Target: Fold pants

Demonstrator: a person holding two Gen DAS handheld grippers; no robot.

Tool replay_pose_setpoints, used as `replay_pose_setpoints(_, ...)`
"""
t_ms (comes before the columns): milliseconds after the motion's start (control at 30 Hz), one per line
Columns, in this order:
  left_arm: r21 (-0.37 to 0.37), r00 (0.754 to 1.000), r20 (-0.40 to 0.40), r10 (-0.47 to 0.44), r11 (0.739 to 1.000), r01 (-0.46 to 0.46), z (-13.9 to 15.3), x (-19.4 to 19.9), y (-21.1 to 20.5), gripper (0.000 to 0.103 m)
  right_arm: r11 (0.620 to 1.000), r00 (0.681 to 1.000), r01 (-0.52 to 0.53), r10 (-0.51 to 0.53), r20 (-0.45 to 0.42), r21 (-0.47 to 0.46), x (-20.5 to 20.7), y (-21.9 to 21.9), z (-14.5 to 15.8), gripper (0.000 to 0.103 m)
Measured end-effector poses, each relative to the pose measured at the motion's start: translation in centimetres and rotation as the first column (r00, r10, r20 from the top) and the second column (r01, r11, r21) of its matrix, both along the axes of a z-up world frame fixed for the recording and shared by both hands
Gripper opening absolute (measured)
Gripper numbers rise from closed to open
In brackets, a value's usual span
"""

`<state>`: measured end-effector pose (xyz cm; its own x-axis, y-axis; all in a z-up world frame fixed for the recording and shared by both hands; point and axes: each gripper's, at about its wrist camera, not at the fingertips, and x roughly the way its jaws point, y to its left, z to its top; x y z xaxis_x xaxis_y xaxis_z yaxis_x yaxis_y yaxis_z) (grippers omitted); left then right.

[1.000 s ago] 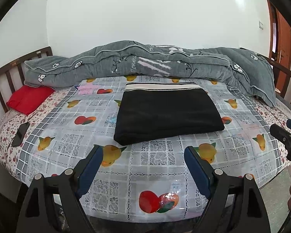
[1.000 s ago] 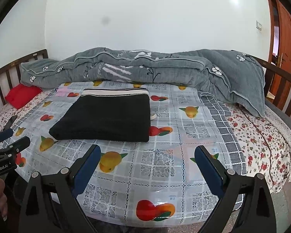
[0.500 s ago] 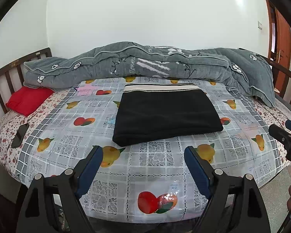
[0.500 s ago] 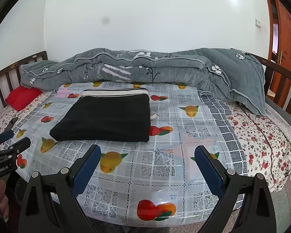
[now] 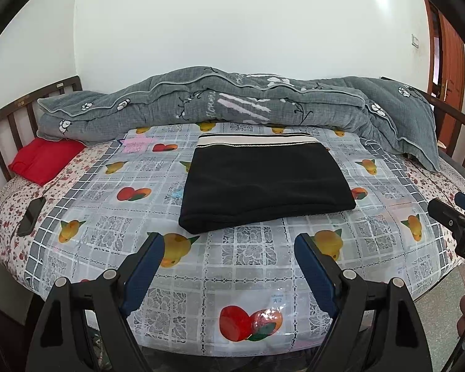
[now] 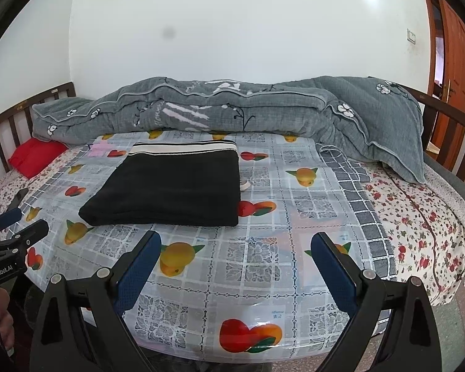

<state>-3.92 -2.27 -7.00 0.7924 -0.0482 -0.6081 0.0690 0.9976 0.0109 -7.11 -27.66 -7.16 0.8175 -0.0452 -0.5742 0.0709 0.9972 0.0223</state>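
In your left wrist view, your left gripper (image 5: 229,249) hangs wide over the near edge of the bed (image 5: 263,310), holding nothing. The pants (image 5: 263,183) lie folded into a flat black rectangle on the fruit-print sheet (image 5: 248,266), ahead of the fingers (image 5: 145,266) and well apart from them, about midway across the bed. Their striped waistband faces the far edge, just short of the grey quilt (image 5: 232,105). Your right gripper (image 5: 449,217) pokes in at the right edge of the view, off the bed's right side. A red pillow (image 5: 43,161) sits at the far left corner, and a phone (image 5: 31,217) lies by the left edge.

In your right wrist view, your right gripper (image 6: 235,249) is also spread wide and empty above the near edge. The pants (image 6: 170,186) sit ahead and to the left of it, not touched. Your left gripper (image 6: 18,226) shows at the left edge of the view, its spread not clear from here.

Against the frame a second ago, the pants have kept their place and shape; both grippers are as wide as before, and both views have shifted only slightly.
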Motion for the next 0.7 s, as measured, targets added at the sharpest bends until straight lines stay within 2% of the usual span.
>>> replay_pose_setpoints(700,-0.009,1.0,0.014,0.0,1.0,0.0,0.55,0.02,0.09,0.085,1.0,1.0,-0.004,0.004,0.009,0.001,-0.19,0.2,0.21,0.096)
